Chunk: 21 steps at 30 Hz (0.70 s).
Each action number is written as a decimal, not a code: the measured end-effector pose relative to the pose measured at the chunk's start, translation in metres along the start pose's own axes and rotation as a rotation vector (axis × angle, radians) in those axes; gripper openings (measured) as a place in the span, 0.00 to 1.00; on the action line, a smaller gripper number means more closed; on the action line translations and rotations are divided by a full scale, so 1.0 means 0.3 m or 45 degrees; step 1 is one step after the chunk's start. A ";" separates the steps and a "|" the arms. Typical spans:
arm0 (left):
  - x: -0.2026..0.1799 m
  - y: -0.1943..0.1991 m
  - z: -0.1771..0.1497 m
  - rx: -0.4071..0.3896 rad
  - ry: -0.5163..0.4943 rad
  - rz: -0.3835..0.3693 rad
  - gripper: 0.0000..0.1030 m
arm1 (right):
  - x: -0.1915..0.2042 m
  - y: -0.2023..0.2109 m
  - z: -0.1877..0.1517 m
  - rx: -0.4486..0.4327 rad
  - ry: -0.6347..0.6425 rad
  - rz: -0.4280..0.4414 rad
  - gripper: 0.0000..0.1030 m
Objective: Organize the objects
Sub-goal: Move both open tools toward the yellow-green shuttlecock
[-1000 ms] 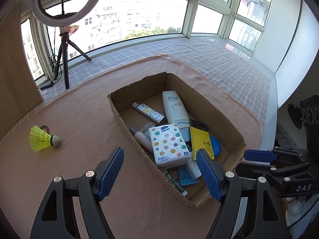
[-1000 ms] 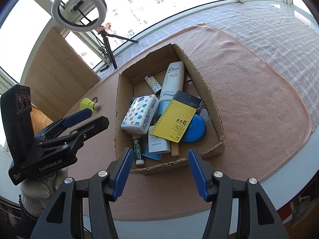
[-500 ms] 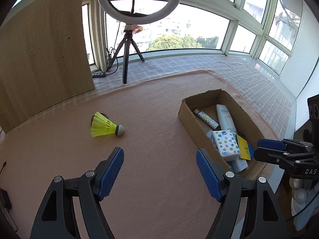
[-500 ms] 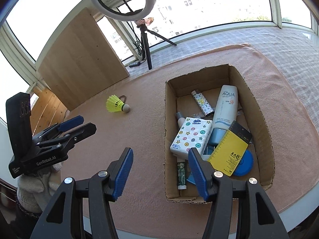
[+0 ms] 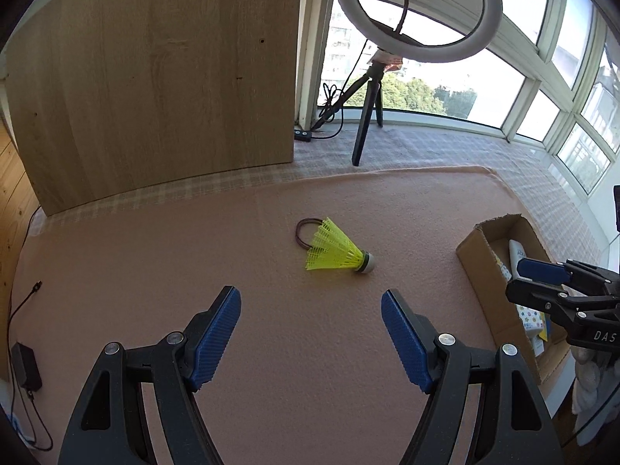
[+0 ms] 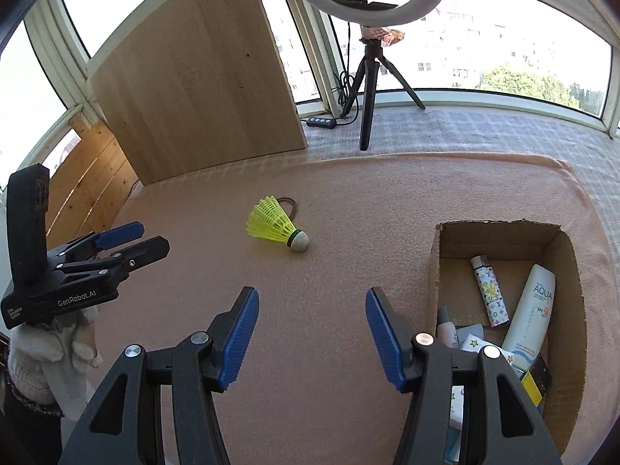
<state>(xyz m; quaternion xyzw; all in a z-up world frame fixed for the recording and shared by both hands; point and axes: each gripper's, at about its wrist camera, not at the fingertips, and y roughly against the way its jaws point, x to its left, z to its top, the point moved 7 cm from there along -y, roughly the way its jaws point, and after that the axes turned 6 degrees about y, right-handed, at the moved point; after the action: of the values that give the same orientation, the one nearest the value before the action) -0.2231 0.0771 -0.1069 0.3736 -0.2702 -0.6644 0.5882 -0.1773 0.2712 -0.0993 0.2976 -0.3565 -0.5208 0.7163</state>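
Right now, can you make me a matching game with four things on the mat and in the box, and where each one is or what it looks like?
Things:
1. shuttlecock
2. hair tie
3. lighter
4. AQUA bottle

Descriptions:
A. white, lying in the box on the right side
B. yellow, lying on its side on the mat
C. patterned, lying in the box near its far wall
D. a thin dark loop behind the yellow skirt

Pairs: 1-B, 2-D, 3-C, 4-A
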 end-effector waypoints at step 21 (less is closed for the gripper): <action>0.225 -0.380 0.041 0.135 0.117 0.028 0.75 | 0.102 -0.518 0.116 0.223 0.196 -0.046 0.52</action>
<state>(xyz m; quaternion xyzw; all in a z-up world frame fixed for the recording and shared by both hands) -0.3011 0.0282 -0.2031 0.4312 -0.2820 -0.6247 0.5867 -0.2826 0.1963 -0.1974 0.4044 -0.3391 -0.4761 0.7034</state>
